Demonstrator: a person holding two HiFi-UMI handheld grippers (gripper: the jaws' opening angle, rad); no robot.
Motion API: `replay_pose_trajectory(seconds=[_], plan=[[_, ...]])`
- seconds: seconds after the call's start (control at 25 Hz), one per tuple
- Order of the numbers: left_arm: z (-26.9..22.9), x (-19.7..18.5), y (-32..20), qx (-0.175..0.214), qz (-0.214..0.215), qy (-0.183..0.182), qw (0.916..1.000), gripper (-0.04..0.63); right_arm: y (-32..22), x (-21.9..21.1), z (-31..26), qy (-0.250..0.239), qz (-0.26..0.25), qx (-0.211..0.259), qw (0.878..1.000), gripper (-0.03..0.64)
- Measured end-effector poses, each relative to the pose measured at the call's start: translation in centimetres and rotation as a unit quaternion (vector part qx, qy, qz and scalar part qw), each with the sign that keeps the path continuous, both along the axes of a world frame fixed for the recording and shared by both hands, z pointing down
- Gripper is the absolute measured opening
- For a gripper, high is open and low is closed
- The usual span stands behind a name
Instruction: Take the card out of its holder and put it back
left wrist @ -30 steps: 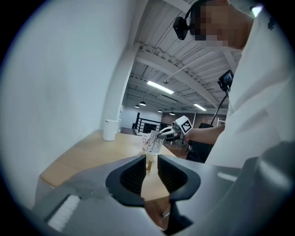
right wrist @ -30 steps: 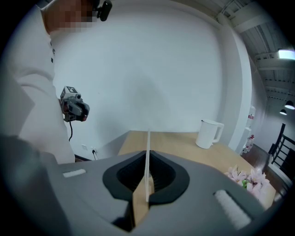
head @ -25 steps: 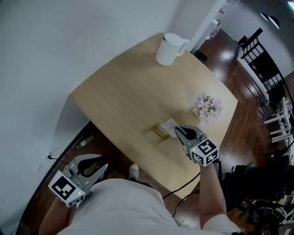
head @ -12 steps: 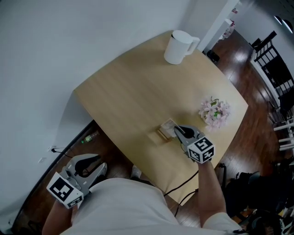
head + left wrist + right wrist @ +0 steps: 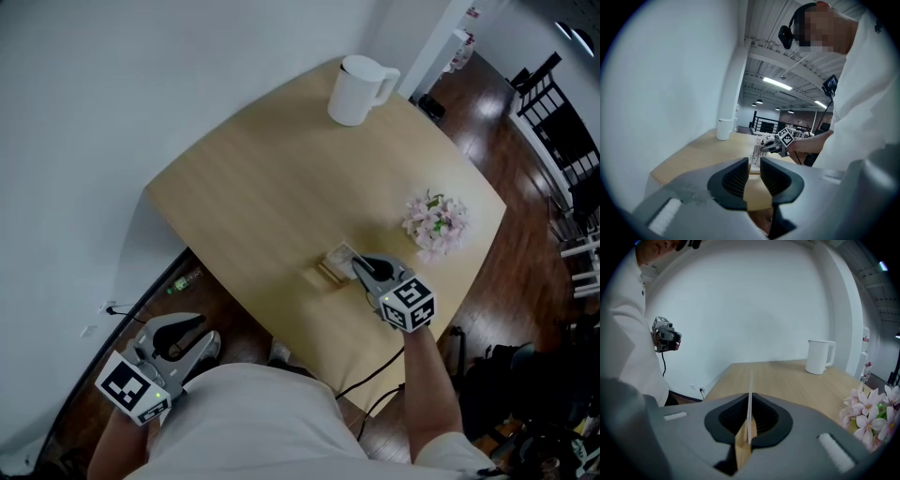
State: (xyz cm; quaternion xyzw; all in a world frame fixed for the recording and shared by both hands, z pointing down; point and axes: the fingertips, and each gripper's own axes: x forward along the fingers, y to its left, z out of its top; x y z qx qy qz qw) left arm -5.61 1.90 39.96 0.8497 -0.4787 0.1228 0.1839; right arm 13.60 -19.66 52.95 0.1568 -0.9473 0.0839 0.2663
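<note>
A small wooden card holder (image 5: 324,273) stands near the front edge of the light wood table (image 5: 253,187), with a white card (image 5: 341,254) upright in it. My right gripper (image 5: 359,266) is shut on that card. In the right gripper view the card (image 5: 751,383) runs edge-on between the closed pads, with the holder (image 5: 742,451) below them and the right gripper (image 5: 750,405) pinching it. My left gripper (image 5: 208,345) hangs low beside the person's body, off the table. Its jaws stand a narrow gap apart with nothing between them (image 5: 754,165).
A white jug (image 5: 357,88) stands at the table's far corner. A small bunch of pink flowers (image 5: 434,221) lies right of the holder. Dark chairs (image 5: 562,141) stand on the wood floor to the right, a bottle (image 5: 185,279) lies under the table's left edge.
The head view has shifted a little. My right gripper stays shut on the card at the holder, and the left gripper has hardly moved.
</note>
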Motion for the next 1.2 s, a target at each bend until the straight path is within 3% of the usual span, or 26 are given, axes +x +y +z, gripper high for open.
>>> replay_pose_trajectory(seconds=[0.84, 1.08, 1.2], plan=[[0.5, -0.8, 0.8, -0.016, -0.010, -0.008, 0.9998, 0.086, -0.2, 0.1, 5.1, 0.009, -0.005, -0.038, 0.999, 0.021], [0.0, -1.7, 1.3, -0.010, 0.003, -0.005, 0.9999, 0.086, -0.5, 0.2, 4.2, 0.018, 0.030, -0.014, 0.999, 0.034], [-0.2, -2.4, 1.7, -0.009, 0.014, -0.004, 0.9998, 0.086, -0.7, 0.5, 2.7, 0.020, 0.066, 0.008, 0.998, 0.094]])
